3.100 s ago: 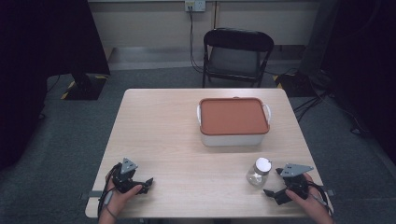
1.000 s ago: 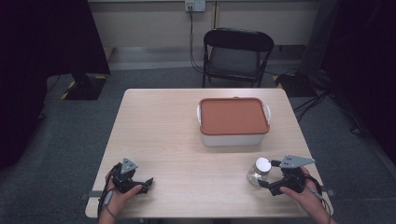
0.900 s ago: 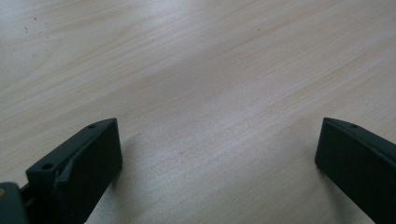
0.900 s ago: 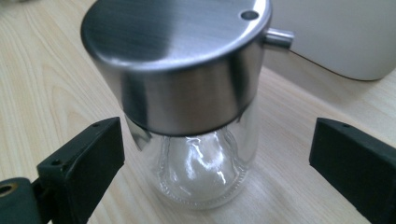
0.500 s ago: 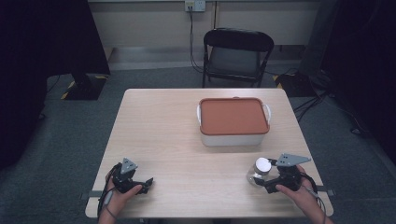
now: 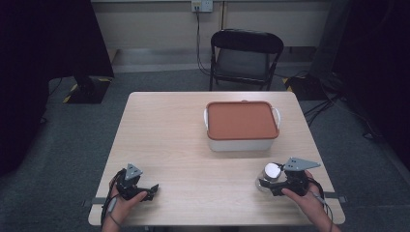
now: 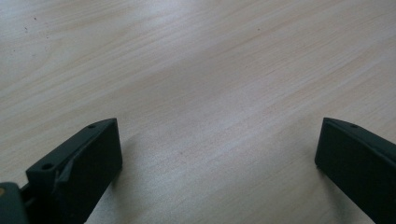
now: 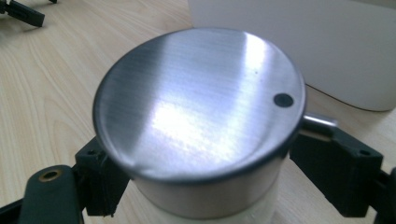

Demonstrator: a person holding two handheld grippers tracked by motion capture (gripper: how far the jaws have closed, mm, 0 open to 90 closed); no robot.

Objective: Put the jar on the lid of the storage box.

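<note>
A glass jar (image 6: 267,179) with a brushed metal lid (image 8: 196,100) stands near the table's front right corner. My right gripper (image 6: 283,186) reaches it from the right, its jaws standing on either side of the jar just under the lid. The left jaw looks to be against the glass, and a thin gap shows at the right jaw. A small metal pin on the lid's rim lies over the right jaw. My left gripper (image 6: 145,191) rests open near the front left corner of the table, with bare wood between its fingers (image 7: 88,158).
A white tub with an orange lid (image 6: 241,121) sits at the right middle of the wooden table (image 6: 164,130), just behind the jar. A black folding chair (image 6: 246,58) stands beyond the far edge. Cables run along the floor at the right.
My right gripper has moved left across the table until its jaws came around the jar. The jar has stayed where it was. The left gripper has not moved.
</note>
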